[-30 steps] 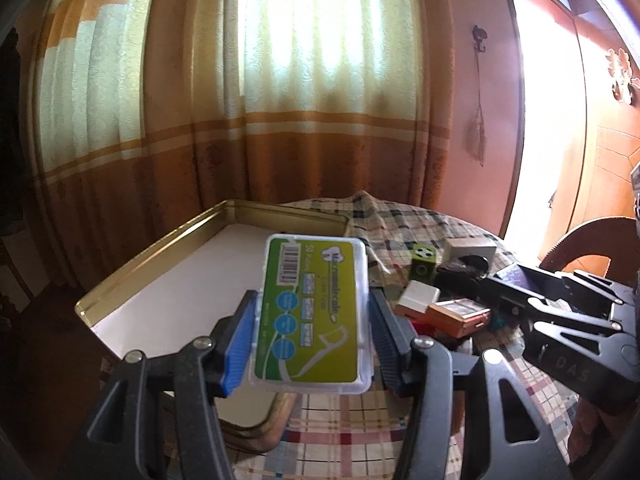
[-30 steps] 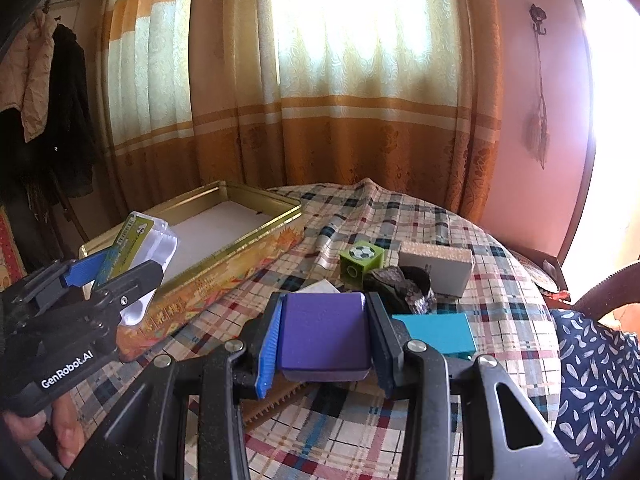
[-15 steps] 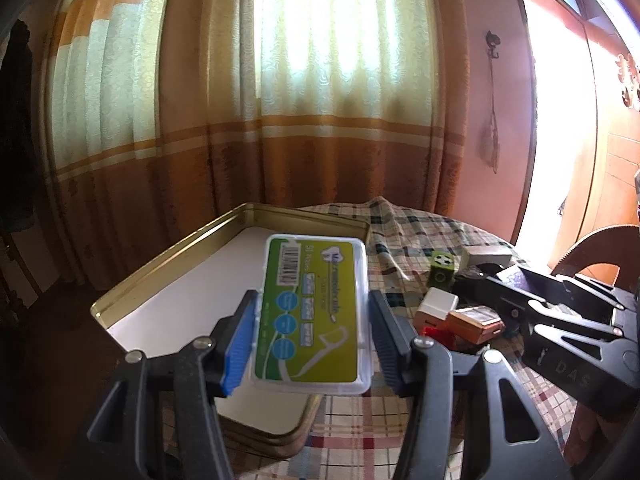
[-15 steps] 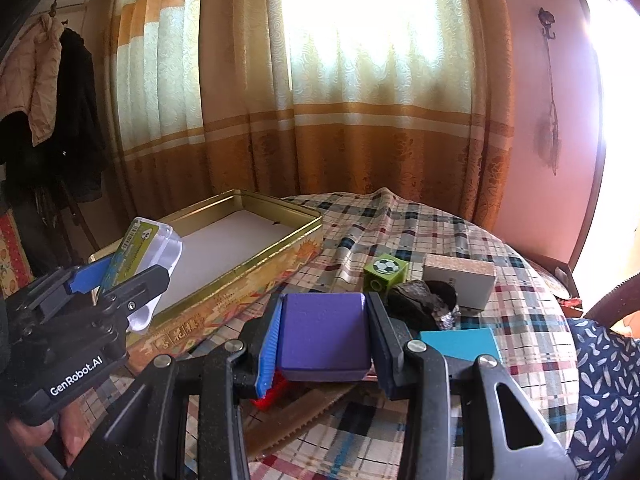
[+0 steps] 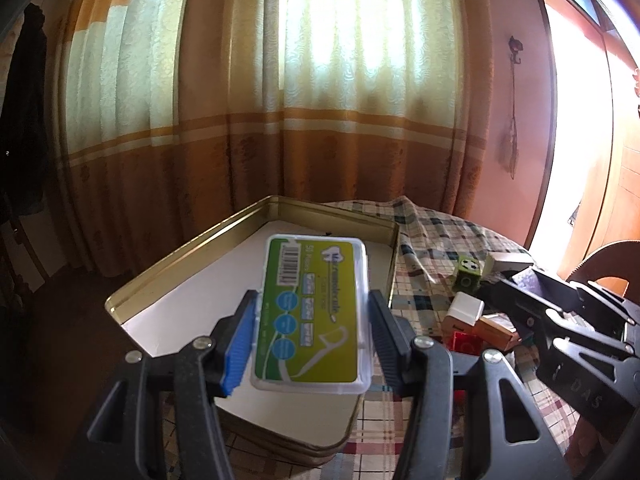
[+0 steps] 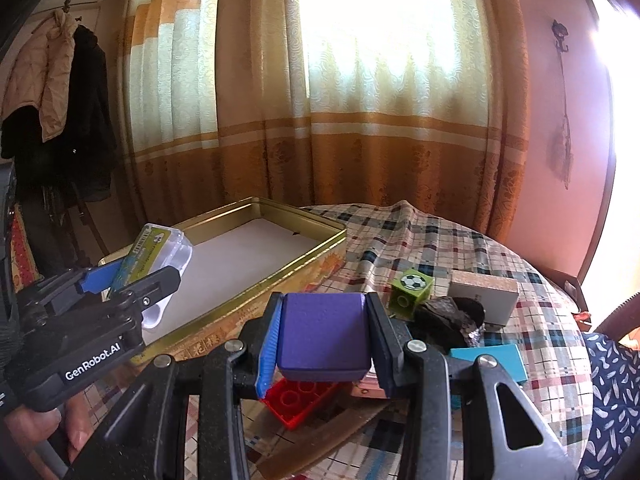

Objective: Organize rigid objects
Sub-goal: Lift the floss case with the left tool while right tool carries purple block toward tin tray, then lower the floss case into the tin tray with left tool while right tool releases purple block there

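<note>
Both grippers have drifted left across the scene since a second ago, so the gold tin point(image 5: 188, 268) now sits more centrally under the left gripper point(image 5: 312, 320) and the loose items have slid toward the right edge of its view. Its jaws are clenched on a clear floss-pick box with a green label point(image 5: 310, 316), held above the tin's near half, over its white floor. Nothing else lies in the tin, so the whole tray offers free room; its raised gold rim runs around all sides and its right wall borders the plaid-covered table point(image 6: 500, 260).

Seen from its own wrist camera, the right gripper point(image 6: 324, 336) has its jaws clamped on a purple block point(image 6: 322, 332), held above the table just right of the tin's outer wall. Below it lies a red studded brick point(image 6: 298, 400). Close behind to the right are a green football cube point(image 6: 412, 290), a dark crumpled lump point(image 6: 448, 316), a pale rectangular box point(image 6: 486, 294) and a teal block point(image 6: 496, 362), crowded together. Beyond that cluster the cloth lies bare to the table's far edge.
</note>
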The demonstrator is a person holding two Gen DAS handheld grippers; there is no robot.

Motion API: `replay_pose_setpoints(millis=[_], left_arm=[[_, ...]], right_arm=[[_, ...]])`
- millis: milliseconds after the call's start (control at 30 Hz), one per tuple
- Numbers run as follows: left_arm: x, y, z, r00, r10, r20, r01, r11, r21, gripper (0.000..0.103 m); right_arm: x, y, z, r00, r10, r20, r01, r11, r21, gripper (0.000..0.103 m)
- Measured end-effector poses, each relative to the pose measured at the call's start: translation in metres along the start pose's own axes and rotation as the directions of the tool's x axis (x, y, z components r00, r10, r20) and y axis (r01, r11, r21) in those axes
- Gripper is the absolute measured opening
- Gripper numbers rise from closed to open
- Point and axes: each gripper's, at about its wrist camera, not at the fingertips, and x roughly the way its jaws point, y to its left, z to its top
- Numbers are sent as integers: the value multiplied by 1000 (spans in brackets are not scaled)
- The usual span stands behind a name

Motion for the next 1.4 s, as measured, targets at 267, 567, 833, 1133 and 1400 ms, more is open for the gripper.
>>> replay_pose_setpoints(millis=[267,567,833,1133,1400], left_arm=[[5,15,3,999,35,4,-35,999,-26,54],[9,34,3,997,75,0,-75,996,-56,54],[12,44,4,995,96,-3,-96,993,-74,54],[12,48,4,995,101,-2,-101,991,-82,54],[14,49,5,994,107,-1,-107,991,-84,54]], right_arm=[[5,7,2,1000,18,14,-18,1000,1,42],[7,18,3,999,36,28,-36,999,-1,42],[11,23,4,999,47,26,-47,999,9,42],[15,32,5,999,46,21,-46,999,-10,42],[20,40,6,999,51,10,-51,998,-20,42]])
